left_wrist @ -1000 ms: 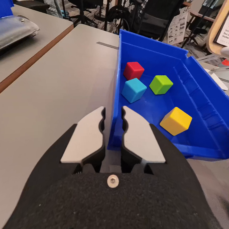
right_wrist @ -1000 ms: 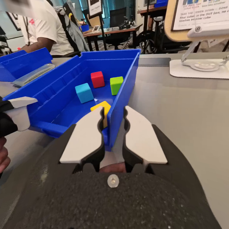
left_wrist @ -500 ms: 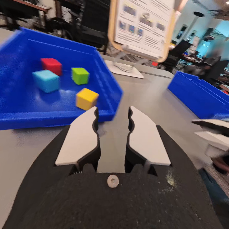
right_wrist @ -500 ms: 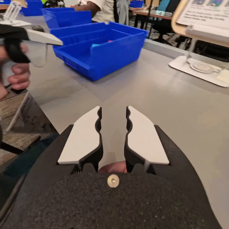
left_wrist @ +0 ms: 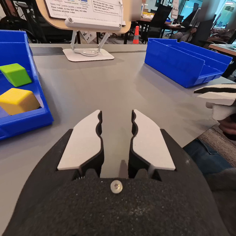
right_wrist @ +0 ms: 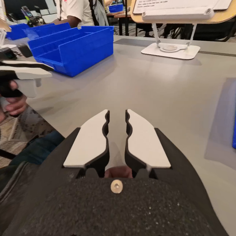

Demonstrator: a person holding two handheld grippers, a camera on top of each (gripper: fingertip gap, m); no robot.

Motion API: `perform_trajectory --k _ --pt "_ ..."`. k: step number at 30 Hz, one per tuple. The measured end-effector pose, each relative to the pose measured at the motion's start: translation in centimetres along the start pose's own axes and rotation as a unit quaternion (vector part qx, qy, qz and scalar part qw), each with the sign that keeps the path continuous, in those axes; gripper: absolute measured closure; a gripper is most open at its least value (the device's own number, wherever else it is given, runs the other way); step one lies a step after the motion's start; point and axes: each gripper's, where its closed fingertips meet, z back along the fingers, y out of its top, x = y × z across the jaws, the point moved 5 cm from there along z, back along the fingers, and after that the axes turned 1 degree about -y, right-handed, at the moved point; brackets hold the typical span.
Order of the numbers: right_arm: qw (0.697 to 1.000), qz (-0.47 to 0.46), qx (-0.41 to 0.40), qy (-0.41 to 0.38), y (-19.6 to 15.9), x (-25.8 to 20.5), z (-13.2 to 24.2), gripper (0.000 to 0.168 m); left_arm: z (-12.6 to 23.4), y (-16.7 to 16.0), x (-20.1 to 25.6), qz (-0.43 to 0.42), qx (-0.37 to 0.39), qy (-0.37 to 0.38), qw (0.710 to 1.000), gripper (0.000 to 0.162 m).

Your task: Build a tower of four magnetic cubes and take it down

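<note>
Grey desk point(left_wrist: 114, 81) fills both views, bare through the middle. At its far edge stands a white stand base point(left_wrist: 88, 54), thin struts rising to a wooden-edged board point(left_wrist: 88, 14) that carries a printed sheet. Behind that, on the floor, an orange traffic cone point(left_wrist: 136, 35) with a pale band. Dark office chairs point(left_wrist: 160, 19) and more desks crowd the room beyond. From the right wrist view, a person in a white shirt point(right_wrist: 71, 11) stands past the desk's far left corner, next to a small blue bin point(right_wrist: 15, 31) on another desk. Patterned carpet point(right_wrist: 25, 125) shows below the near edge.
</note>
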Motion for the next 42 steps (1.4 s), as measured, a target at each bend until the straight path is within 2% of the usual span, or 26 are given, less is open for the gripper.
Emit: perform_trajectory --k 1,3,9,12,14,16,18,26,34,38,40,42 --pt "1.000 -0.007 -0.002 0.004 -0.1 0.0 -0.1 0.146 -0.1 -0.1 -0.1 -0.001 -0.004 -0.001 1.000 0.119" --pt "1.000 -0.015 -0.020 0.003 -0.7 0.1 -0.5 0.168 -0.1 -0.2 -0.3 -0.006 -0.005 0.004 1.000 0.119" --pt "0.997 -0.063 -0.019 0.038 -0.5 0.4 -1.5 0.168 0.0 -0.5 -1.2 0.000 -0.010 0.013 1.000 0.119" --pt "0.995 -0.099 0.006 0.014 -0.3 2.0 -1.3 0.168 0.1 -0.5 -1.5 -0.001 -0.009 0.021 1.000 0.119" --pt "0.998 -0.068 0.004 -0.008 -0.3 2.7 -1.0 0.168 0.1 -0.4 -1.7 -0.005 -0.008 0.032 0.999 0.119" --pt "0.998 -0.051 0.005 -0.037 -0.5 3.4 -0.7 0.161 0.2 -0.4 -2.0 -0.008 -0.008 0.040 0.999 0.119" --pt "0.999 -0.040 0.017 0.000 -0.3 2.7 -0.3 0.151 0.2 -0.5 -2.1 -0.007 -0.011 0.043 0.999 0.118" --pt "0.999 -0.048 0.019 -0.008 -0.4 2.9 0.2 0.142 0.0 -0.7 -2.4 -0.007 -0.018 0.052 0.998 0.118" --pt "0.998 -0.055 0.023 -0.002 -0.4 2.9 0.0 0.141 0.8 -0.6 -3.9 0.006 -0.019 0.077 0.997 0.118" --pt "0.998 -0.053 0.020 0.004 -0.4 2.8 0.0 0.142 1.8 0.8 -5.2 -0.003 -0.033 0.087 0.996 0.122" --pt "0.998 -0.051 0.022 0.001 -0.4 2.8 0.0 0.142 2.5 2.4 -7.3 -0.011 -0.047 0.121 0.991 0.122" --pt "0.998 -0.051 0.026 0.000 -0.4 2.8 0.1 0.142 2.9 4.3 -9.2 0.016 -0.050 0.122 0.991 0.121"
